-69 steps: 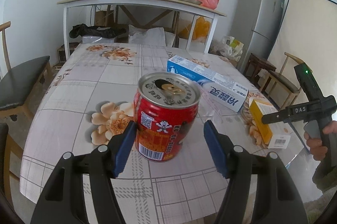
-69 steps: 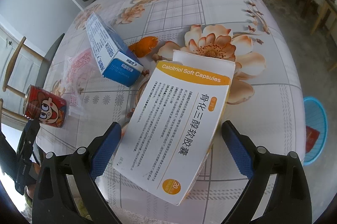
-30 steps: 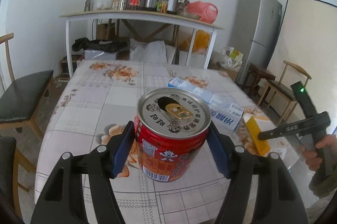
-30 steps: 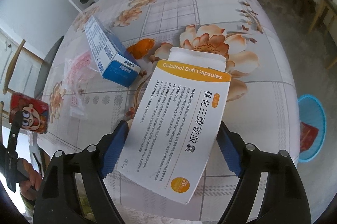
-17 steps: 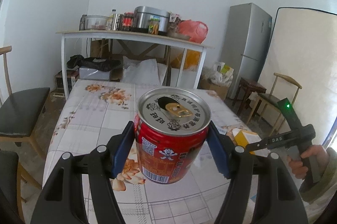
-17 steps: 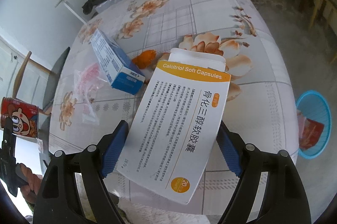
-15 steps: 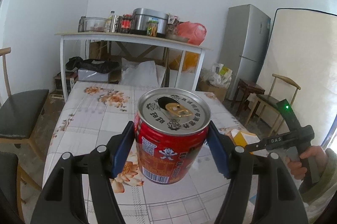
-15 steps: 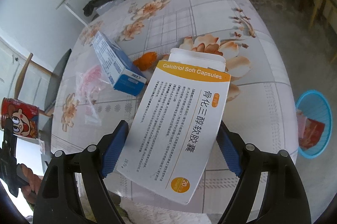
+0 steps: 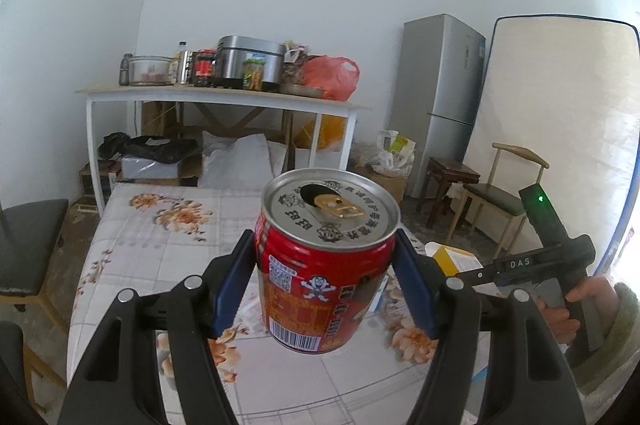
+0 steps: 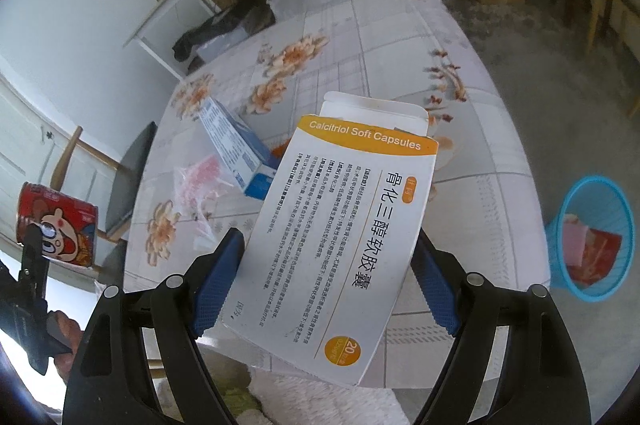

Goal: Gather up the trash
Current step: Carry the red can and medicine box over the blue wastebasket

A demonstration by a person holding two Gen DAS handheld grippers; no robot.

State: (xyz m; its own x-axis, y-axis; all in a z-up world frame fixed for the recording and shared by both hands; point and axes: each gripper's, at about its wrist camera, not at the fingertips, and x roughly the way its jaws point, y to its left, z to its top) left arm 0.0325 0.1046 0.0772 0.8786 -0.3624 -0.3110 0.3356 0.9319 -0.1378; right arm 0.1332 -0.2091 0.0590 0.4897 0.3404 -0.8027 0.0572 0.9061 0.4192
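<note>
My left gripper (image 9: 326, 281) is shut on a red drink can (image 9: 326, 265), upright with its silver opened top showing, lifted clear above the floral table (image 9: 160, 237). The same can (image 10: 56, 225) appears at the far left of the right wrist view. My right gripper (image 10: 326, 283) is shut on a white and orange capsule box (image 10: 348, 233), its blue pads pressing on both long sides, held above the table's near edge. In the left wrist view that box (image 9: 452, 257) shows at the right beside a hand (image 9: 576, 305) holding the other gripper.
On the table lie a blue and white carton (image 10: 236, 145), a clear plastic wrapper (image 10: 200, 185) and an orange scrap (image 10: 278, 149). A blue waste basket (image 10: 592, 237) with red and pink trash stands on the floor at the right. Chairs (image 9: 32, 245) flank the table.
Both grippers have risen with their loads: the can and the capsule box now hang higher above the table, and more of the room and the basket shows.
</note>
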